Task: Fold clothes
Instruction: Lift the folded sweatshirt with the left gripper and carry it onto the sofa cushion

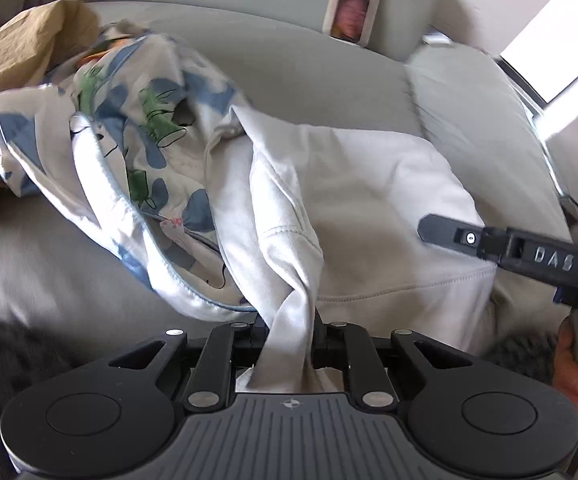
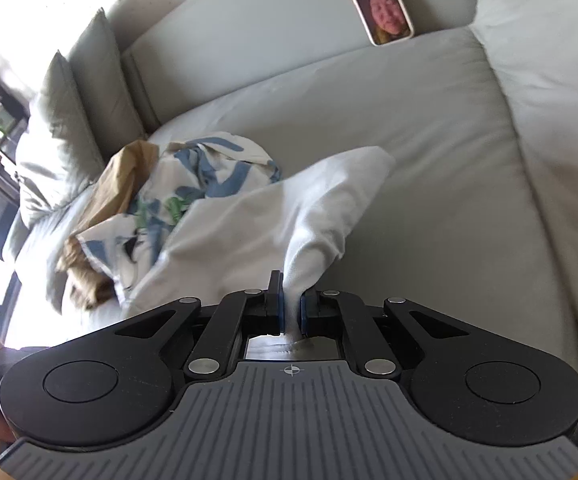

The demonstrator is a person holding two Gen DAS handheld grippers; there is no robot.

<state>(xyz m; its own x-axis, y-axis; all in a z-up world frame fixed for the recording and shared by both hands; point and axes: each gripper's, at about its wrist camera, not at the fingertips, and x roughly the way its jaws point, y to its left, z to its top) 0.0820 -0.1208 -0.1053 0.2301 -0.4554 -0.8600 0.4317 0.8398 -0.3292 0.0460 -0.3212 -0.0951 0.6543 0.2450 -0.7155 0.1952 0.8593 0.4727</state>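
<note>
White garment (image 1: 369, 200) spread over the grey sofa seat (image 1: 309, 76), just beside a patterned blue-and-green cloth (image 1: 141, 128) and a tan cloth (image 1: 21, 52) heaped on the side of the garment away from the phone (image 1: 352, 8), which leans against the sofa back beyond the garment. Left gripper (image 1: 289, 328) with jaws pinched on a bunched fold of the garment at its near edge; right gripper (image 2: 291, 308) likewise with jaws clamped narrowly on another fold of the same garment (image 2: 289, 216), lifted off the seat. Right gripper seen from the left wrist view reaching over the garment.
</note>
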